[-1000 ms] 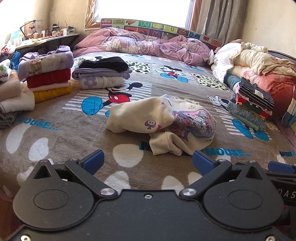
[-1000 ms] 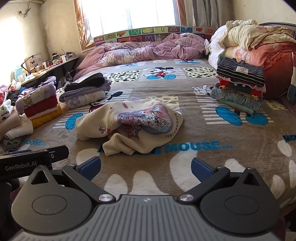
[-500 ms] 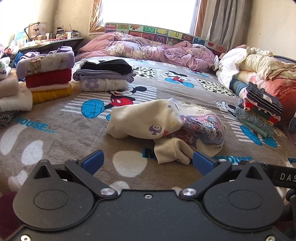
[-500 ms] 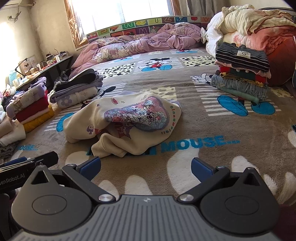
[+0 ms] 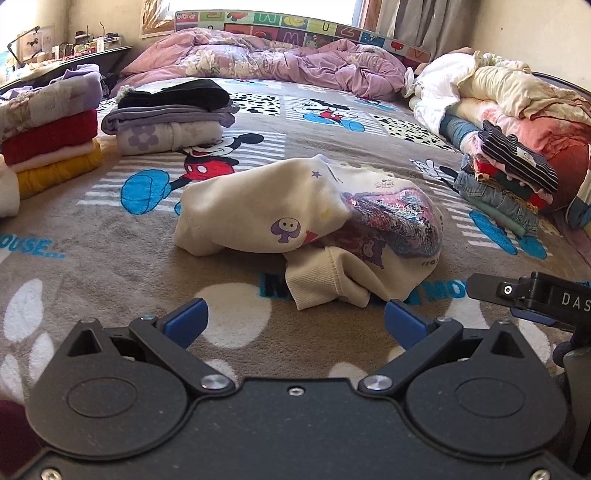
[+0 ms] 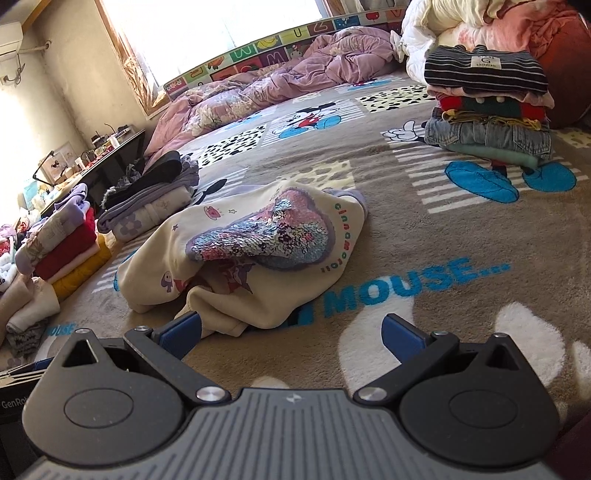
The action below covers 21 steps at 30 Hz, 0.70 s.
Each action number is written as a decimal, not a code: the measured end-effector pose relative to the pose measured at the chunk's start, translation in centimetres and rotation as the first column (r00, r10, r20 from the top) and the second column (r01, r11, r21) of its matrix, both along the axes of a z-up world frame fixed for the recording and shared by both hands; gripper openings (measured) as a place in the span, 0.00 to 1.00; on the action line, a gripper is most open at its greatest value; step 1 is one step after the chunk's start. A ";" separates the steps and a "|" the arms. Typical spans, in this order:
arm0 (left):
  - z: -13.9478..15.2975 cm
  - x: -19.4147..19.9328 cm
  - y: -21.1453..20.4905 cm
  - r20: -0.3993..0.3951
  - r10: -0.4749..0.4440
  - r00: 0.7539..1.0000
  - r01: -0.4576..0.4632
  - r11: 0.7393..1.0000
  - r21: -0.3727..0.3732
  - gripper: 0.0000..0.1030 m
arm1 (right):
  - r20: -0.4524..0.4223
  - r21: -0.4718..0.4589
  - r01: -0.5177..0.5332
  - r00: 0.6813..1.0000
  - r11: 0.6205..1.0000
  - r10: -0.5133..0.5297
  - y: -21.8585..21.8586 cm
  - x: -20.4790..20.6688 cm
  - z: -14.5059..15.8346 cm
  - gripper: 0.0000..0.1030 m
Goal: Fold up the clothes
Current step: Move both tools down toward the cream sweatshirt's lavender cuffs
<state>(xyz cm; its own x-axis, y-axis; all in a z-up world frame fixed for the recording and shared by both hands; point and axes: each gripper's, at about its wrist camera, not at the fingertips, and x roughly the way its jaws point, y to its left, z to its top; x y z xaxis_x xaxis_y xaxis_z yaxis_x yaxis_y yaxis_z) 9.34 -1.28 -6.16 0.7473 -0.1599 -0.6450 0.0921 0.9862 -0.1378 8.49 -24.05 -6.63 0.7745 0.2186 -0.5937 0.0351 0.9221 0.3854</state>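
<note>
I hold my left gripper [image 5: 295, 321] low over the brown cartoon blanket [image 5: 92, 254], its blue-tipped fingers spread wide with nothing between them but blanket. Just ahead of it lies the cream sweatshirt [image 5: 258, 218], crumpled in a heap near the middle of the bed, one ribbed cuff [image 5: 314, 280] pointing toward me and lying close in front of the gap between my fingers. A sequin patch [image 5: 399, 218] sits on the sweatshirt's right side, partly folded over. My right gripper [image 6: 291, 332] is likewise wide open and holds nothing; its left blue fingertip [image 6: 183, 332] sits right at the near edge of the sweatshirt [image 6: 258, 258], though I cannot tell whether it touches the cloth. From the left wrist view the right gripper's black body [image 5: 535, 295] shows at the right edge, beside the sweatshirt. Around the heap stand folded stacks: a purple, red, pink and yellow pile [image 5: 51, 133] at far left, a black-and-grey pile [image 5: 170, 114] behind it, and on the right a pile topped by a striped garment [image 6: 484, 70] over denim. A rumpled lilac duvet [image 5: 266, 62] lies along the colourful headboard [image 5: 303, 27], and loose bedding [image 5: 509, 85] is heaped at the right. A cluttered desk [image 6: 99, 147] stands by the wall on the left.
</note>
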 end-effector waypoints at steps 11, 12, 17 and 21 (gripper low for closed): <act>0.0 4.1 -1.3 0.000 -0.053 0.999 0.053 0.998 0.019 1.00 | 0.060 0.093 -0.005 0.998 0.996 -0.001 -2.8 3.6 -1.5 1.00; 0.0 4.5 -1.4 0.000 -0.057 0.998 0.057 0.998 0.021 1.00 | 0.065 0.098 0.002 0.998 0.995 -0.009 -2.9 4.0 -1.6 1.00; -0.1 6.4 -1.6 -0.001 -0.066 0.998 0.066 0.997 0.028 1.00 | 0.087 0.177 0.010 0.996 0.984 -0.026 -4.2 5.8 -2.2 1.00; 0.1 7.9 -1.7 0.009 -0.074 0.997 0.074 0.997 0.034 1.00 | 0.104 0.206 0.015 0.994 0.978 -0.037 -5.4 7.6 -2.6 1.00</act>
